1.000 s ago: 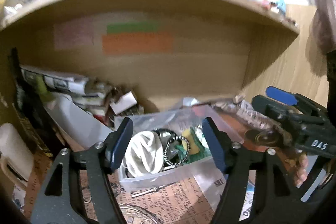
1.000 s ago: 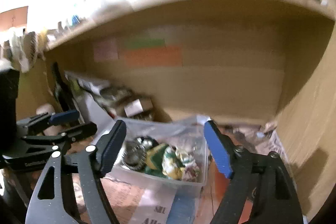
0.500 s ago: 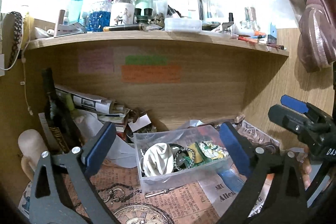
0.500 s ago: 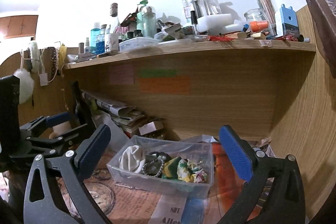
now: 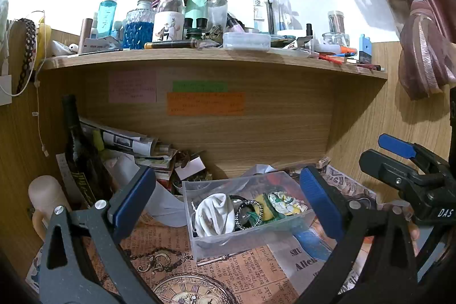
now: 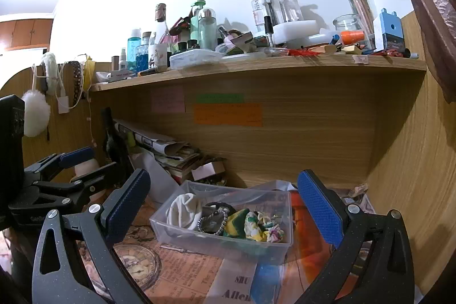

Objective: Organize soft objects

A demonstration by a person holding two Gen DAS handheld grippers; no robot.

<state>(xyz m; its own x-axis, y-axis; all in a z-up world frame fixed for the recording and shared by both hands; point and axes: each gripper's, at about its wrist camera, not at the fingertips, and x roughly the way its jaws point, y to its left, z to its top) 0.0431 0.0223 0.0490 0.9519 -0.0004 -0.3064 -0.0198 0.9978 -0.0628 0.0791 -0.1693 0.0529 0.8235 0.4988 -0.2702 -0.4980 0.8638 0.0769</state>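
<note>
A clear plastic box (image 5: 250,240) (image 6: 216,242) stands on the desk under the shelf. It holds a white cloth (image 5: 213,215) (image 6: 183,210), a beaded scrunchie (image 5: 248,216) (image 6: 212,221), a green-yellow scrunchie (image 6: 236,224) and a floral scrunchie (image 5: 286,202) (image 6: 263,224). My left gripper (image 5: 228,204) is open and empty, held back from the box. My right gripper (image 6: 223,210) is open and empty, also back from the box. Each gripper shows in the other's view: the right one at the right side (image 5: 410,178), the left one at the left side (image 6: 65,178).
A crowded wooden shelf (image 5: 216,54) runs above the desk. Papers and a small carton (image 5: 148,150) are piled at the back left beside a dark bottle (image 5: 77,144). Printed paper (image 5: 228,275) covers the desk. A wooden side wall (image 6: 413,190) stands at the right.
Both grippers have pulled back and up from the box, so it looks smaller and the shelf top has come into view. Both jaws have opened wider.
</note>
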